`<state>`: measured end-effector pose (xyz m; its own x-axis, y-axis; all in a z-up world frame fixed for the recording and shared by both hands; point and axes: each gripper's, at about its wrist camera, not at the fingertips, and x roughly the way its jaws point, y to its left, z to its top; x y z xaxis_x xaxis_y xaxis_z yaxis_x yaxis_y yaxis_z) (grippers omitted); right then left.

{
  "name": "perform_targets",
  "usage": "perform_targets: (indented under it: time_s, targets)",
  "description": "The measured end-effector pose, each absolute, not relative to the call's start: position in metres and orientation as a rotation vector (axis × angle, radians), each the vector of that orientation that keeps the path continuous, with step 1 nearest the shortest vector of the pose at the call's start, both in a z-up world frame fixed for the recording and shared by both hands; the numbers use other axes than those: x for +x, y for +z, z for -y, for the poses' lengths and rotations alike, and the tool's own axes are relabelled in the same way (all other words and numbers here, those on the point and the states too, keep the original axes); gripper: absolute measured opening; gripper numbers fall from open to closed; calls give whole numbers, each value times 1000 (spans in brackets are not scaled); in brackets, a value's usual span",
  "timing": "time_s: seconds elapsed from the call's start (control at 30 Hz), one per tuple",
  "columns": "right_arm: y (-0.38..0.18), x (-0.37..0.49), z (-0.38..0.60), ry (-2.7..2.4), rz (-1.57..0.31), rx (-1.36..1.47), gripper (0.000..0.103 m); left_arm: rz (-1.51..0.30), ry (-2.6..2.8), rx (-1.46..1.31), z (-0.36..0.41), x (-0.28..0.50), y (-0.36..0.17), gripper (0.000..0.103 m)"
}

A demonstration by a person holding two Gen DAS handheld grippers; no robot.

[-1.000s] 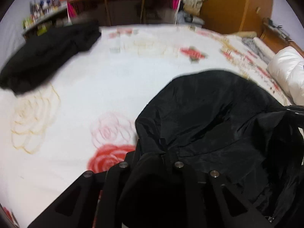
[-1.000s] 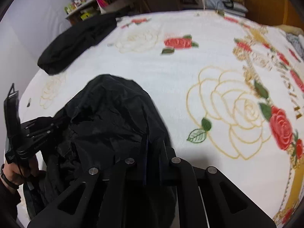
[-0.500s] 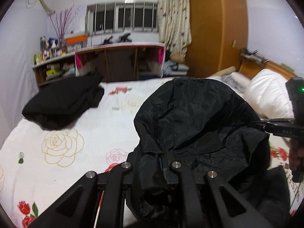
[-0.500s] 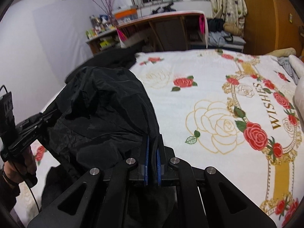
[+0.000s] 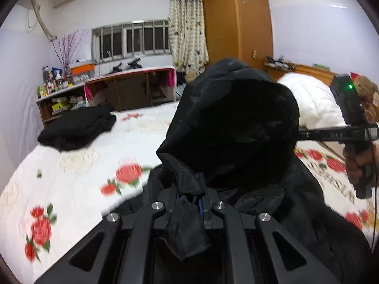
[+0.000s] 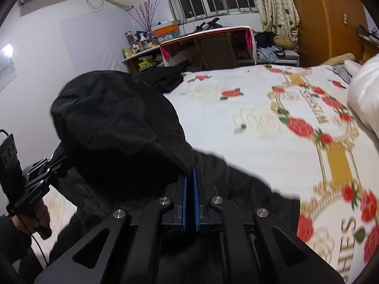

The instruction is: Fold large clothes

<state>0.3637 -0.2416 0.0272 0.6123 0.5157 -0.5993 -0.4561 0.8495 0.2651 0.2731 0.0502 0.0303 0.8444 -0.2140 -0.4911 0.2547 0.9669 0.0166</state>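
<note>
A large black hooded jacket (image 5: 236, 123) hangs in the air above the bed, held up by both grippers at the hood's two sides. My left gripper (image 5: 189, 189) is shut on a fold of the black fabric. My right gripper (image 6: 189, 177) is shut on the jacket's edge (image 6: 113, 127), blue pads pressed together. The right gripper also shows at the right of the left wrist view (image 5: 331, 133), and the left gripper at the left of the right wrist view (image 6: 40, 172). The jacket's body drops below both grippers out of sight.
The bed (image 6: 260, 108) has a white sheet with red roses. A second black garment (image 5: 75, 127) lies folded at its far left corner. A white pillow (image 5: 312, 99) and a soft toy lie at the head. A desk (image 5: 132, 87), shelves and a wardrobe (image 5: 236, 23) stand behind.
Both grippers have lifted the jacket from the bed high into the air. The views swung up from the sheet to the room, and the hood now hangs between the grippers.
</note>
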Motion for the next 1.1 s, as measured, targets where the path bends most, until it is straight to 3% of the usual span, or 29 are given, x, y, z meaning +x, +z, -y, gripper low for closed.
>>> perform_targets:
  time_s: [0.2,0.4,0.47,0.53,0.6,0.67,0.87,1.0,1.1]
  targets:
    - [-12,329,255,543,-815,119,2,-654,-255,61,-48,239,4,20]
    - [-25,311,264,521,-865,125,2,-694,-234,-21,-63,216,16,21]
    - [-20,309,269,519,-868,151,4,-675,-222,-55,-70,210,25,33]
    - [-13,307,272,547,-878,215,15,-638,-237,-104,-77,212,38,65]
    - [-10,304,267,584,-884,255,38,-600,-283,-121,-74,226,55,72]
    - [-12,299,251,640,-903,253,46,-595,-363,-114,-65,244,66,77]
    - [-47,312,178,768,-1035,174,46,-689,-524,-121,-39,315,65,79]
    - [-51,328,158,751,-963,187,35,-768,-649,-226,-35,340,55,77]
    - [-48,344,159,687,-872,259,35,-758,-705,-236,-30,334,51,76]
